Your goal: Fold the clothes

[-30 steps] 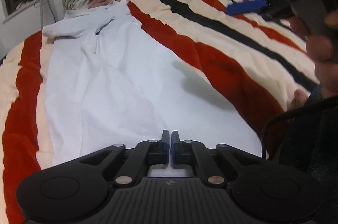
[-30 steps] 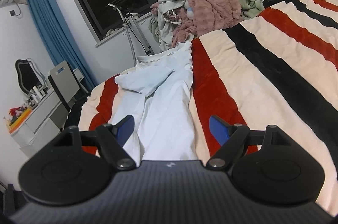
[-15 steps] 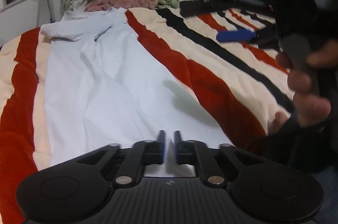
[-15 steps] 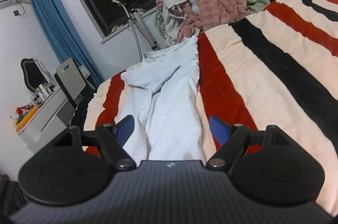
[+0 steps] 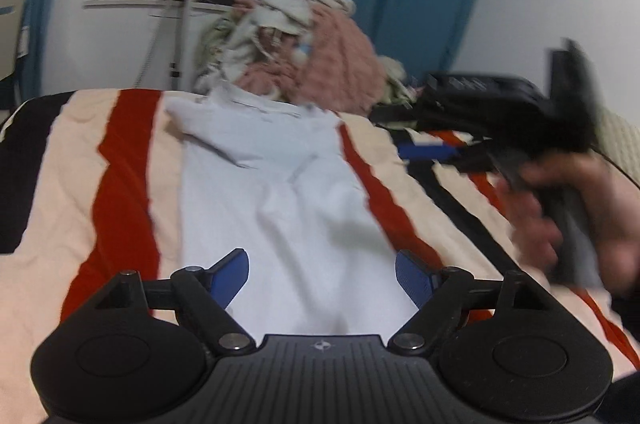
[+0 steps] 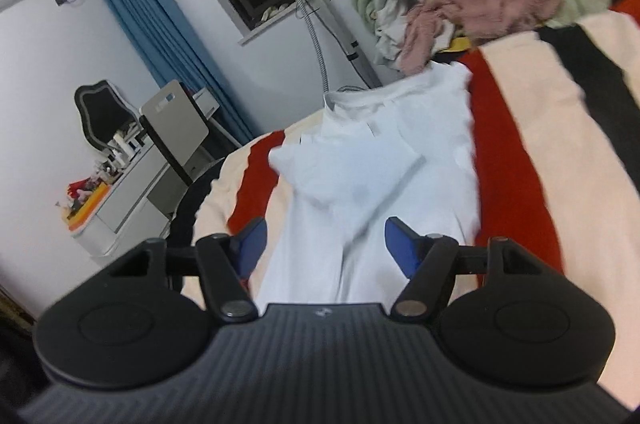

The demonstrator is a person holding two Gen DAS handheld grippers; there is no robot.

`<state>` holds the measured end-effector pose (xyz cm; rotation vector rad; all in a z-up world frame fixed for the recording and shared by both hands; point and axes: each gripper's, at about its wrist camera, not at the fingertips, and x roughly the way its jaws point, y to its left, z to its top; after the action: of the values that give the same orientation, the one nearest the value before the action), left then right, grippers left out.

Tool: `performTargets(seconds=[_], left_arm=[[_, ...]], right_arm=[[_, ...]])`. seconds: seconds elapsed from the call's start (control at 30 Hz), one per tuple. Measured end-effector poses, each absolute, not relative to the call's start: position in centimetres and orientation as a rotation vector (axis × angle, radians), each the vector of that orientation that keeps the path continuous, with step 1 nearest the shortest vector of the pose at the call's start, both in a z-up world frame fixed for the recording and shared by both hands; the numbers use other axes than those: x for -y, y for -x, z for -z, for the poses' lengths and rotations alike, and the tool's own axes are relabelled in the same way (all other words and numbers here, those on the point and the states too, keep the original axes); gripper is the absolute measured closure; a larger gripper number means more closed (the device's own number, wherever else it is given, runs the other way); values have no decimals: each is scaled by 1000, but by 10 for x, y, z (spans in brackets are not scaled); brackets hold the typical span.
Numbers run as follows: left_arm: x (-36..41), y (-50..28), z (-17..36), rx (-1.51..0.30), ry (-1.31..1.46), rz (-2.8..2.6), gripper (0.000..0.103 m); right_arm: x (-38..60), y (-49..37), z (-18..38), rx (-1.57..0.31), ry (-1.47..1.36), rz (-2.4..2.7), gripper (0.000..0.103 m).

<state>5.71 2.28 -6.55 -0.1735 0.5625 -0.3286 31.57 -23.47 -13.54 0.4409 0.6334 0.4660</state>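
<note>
A pale blue-white shirt lies lengthwise on the striped bed, sleeves folded in over its body, collar at the far end; it also shows in the right wrist view. My left gripper is open and empty above the shirt's near hem. My right gripper is open and empty over the shirt's near part. The right gripper also shows in the left wrist view, blurred, held in a hand to the right of the shirt.
A striped red, cream and black blanket covers the bed. A pile of clothes with a pink fluffy piece sits beyond the collar. A stand, a chair and a dresser are left of the bed.
My left gripper has opened, let go of the shirt's hem and lifted, tilting up. My right gripper stayed open and moved left over the shirt.
</note>
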Motion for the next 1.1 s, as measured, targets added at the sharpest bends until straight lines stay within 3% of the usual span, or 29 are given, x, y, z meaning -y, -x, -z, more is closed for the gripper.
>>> performTargets(seconds=[0.07, 0.17, 0.33, 0.47, 0.5, 0.63, 0.67, 0.7, 0.8, 1.0, 1.1], left_arm=[[-29, -64, 75, -560, 185, 323, 21], [-31, -77, 87, -543, 184, 323, 21], [-33, -104, 106, -522, 209, 324, 21], [-40, -119, 118, -531, 247, 343, 22], [-42, -122, 120, -533, 256, 348, 22], [-45, -128, 125, -537, 277, 360, 22], [-45, -128, 125, -537, 281, 362, 22], [-45, -127, 125, -532, 277, 359, 22], [-44, -122, 122, -514, 253, 351, 22], [-38, -112, 116, -461, 220, 353, 23], [-34, -112, 117, -462, 195, 352, 23]], right_arm=[[219, -363, 141, -645, -419, -466, 36], [193, -433, 152, -674, -388, -456, 50], [155, -521, 186, -732, -281, -388, 59], [135, -550, 209, -751, -210, -358, 63], [130, -554, 213, -752, -192, -348, 68], [121, -557, 223, -739, -143, -337, 68], [120, -557, 224, -735, -136, -349, 79], [118, -556, 223, -738, -124, -357, 97], [117, -547, 208, -698, -106, -343, 99], [149, -514, 158, -383, -128, -250, 99], [168, -527, 163, -365, -113, -147, 99]])
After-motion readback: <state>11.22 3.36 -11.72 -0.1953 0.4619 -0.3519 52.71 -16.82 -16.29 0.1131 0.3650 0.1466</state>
